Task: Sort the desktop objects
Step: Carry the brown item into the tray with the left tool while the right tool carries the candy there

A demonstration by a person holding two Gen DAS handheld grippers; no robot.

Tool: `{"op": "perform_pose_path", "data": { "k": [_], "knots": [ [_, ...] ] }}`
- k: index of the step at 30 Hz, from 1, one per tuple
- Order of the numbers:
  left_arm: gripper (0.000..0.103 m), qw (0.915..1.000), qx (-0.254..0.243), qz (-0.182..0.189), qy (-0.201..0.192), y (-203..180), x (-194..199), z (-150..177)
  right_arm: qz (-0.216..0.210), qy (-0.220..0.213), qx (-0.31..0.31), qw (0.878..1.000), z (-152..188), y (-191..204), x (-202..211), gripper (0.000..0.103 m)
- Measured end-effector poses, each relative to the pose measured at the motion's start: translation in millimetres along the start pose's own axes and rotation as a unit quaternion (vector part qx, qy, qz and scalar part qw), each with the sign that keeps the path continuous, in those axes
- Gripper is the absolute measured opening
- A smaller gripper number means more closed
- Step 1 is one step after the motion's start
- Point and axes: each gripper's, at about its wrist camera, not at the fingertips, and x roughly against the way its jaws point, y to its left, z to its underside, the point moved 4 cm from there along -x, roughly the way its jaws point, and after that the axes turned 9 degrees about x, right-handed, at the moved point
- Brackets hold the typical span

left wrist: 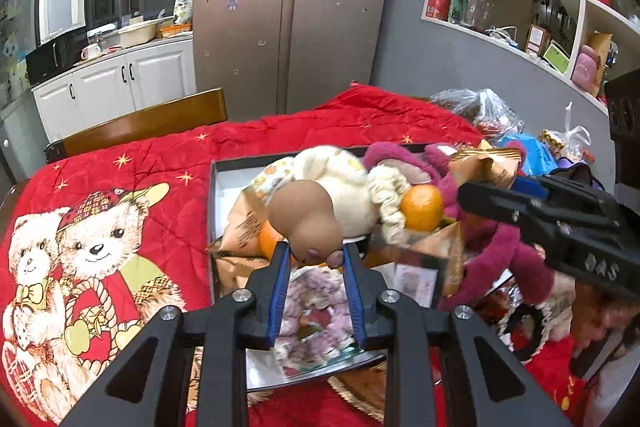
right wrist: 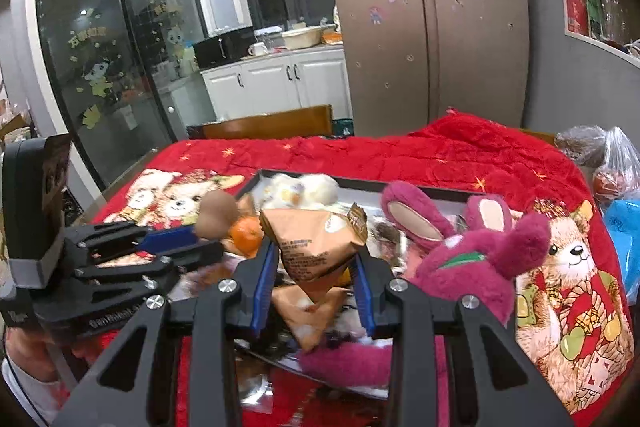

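A red quilted cloth printed with teddy bears (left wrist: pixel 120 187) covers the table, and near its middle a shallow dark-rimmed tray (left wrist: pixel 214 195) is heaped with a magenta plush toy (right wrist: pixel 472 259), oranges and packets. The right gripper (right wrist: pixel 316 267) pinches a tan foil snack packet (right wrist: pixel 316 247) above the tray's near edge, and the left gripper (left wrist: pixel 316 259) clamps a brown gourd-shaped toy (left wrist: pixel 308 223) over its left half. This looks like the carrying step: each item next needs setting down in its own group before the jaws loosen.
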Motion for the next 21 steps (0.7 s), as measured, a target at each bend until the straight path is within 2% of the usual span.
{"op": "perform_pose_path", "data": {
  "k": [7,21],
  "knots": [
    [0.027,1.0,0.004,-0.006,0.007,7,-3,3,0.006,0.02,-0.025,0.999,11,-23,-13,0.036],
    [0.027,0.9997,-0.003,-0.011,0.022,4,-11,9,0.003,0.035,-0.031,0.999,18,-22,-24,0.036]
  ]
}}
